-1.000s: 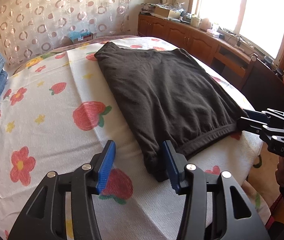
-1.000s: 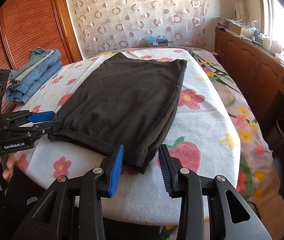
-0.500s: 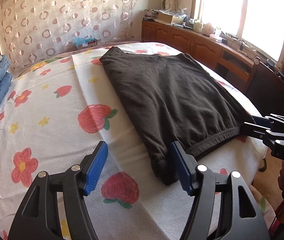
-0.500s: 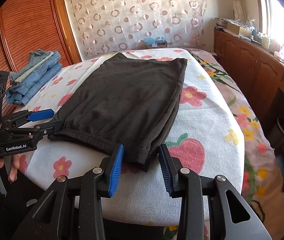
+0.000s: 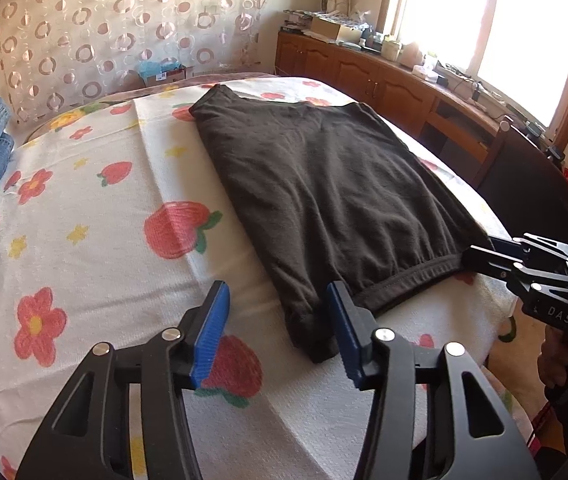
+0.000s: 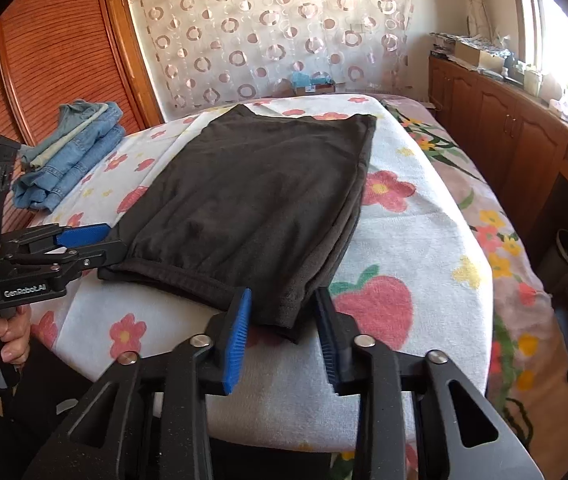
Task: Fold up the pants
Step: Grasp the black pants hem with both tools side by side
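The dark pants (image 5: 324,208) lie flat, already folded into a broad rectangle, on a surface spread with a white cloth (image 5: 83,220) printed with strawberries and flowers; whether that surface is a bed or a desk cannot be told. Taking the pants as the landmark, their waistband edge runs along the near side, toward both claws.

The left claw (image 5: 279,332) sits at the near left corner of the pants. Its jaws are closing, and that corner of fabric lies between the blue pads (image 5: 211,332), beside the right pad, though neither pad clearly presses it. In the right wrist view this claw appears side-on at the same corner, its tips at the waistband's end.

The right claw (image 6: 284,332) sits at the near right corner of the pants. Its jaws are closing too, with the layered corner of fabric between the pads and gaps still visible on both sides.

Beyond the pants' left side, well apart, lies a stack of folded jeans (image 6: 71,152). Beyond the right side, a wooden cabinet (image 6: 524,140) runs under a bright window.
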A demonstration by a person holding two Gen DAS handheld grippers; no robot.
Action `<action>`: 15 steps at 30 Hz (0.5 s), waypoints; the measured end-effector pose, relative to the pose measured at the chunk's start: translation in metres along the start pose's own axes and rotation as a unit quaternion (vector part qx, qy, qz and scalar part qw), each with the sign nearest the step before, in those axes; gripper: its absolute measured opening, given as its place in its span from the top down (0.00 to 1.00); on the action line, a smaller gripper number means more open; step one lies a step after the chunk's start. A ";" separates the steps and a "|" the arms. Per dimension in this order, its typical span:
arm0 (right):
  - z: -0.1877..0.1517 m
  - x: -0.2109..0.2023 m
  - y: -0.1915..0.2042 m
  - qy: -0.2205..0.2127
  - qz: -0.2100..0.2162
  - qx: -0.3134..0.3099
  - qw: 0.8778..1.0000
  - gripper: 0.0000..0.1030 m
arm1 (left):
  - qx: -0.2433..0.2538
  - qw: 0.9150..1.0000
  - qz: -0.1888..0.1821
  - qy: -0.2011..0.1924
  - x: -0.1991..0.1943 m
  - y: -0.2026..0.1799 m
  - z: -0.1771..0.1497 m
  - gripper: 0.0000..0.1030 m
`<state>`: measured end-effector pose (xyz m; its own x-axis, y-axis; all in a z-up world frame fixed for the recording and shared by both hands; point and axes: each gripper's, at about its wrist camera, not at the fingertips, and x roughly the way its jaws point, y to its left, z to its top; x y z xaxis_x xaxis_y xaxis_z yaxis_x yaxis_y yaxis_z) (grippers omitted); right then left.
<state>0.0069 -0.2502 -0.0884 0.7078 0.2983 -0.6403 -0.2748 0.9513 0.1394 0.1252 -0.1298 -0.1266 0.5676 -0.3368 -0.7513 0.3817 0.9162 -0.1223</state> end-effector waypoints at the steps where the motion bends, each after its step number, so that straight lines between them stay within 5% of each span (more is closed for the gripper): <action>1: 0.000 0.000 0.000 0.000 0.003 0.001 1.000 0.74 | 0.002 1.000 0.001 0.000 0.000 -0.001 0.000 0.51; 7: 0.001 0.001 -0.004 0.002 0.029 0.008 1.000 0.85 | 0.008 1.000 0.005 -0.001 0.000 -0.004 -0.001 0.53; 15: 0.003 0.001 0.001 -0.013 0.027 0.007 1.000 0.91 | 0.014 1.000 -0.013 0.002 -0.002 -0.011 -0.002 0.77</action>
<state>0.0091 -0.2485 -0.0865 0.7085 0.3519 -0.6117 -0.3044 0.9344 0.1849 0.1189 -0.1385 -0.1248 0.5548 -0.3593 -0.7504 0.4160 0.9009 -0.1238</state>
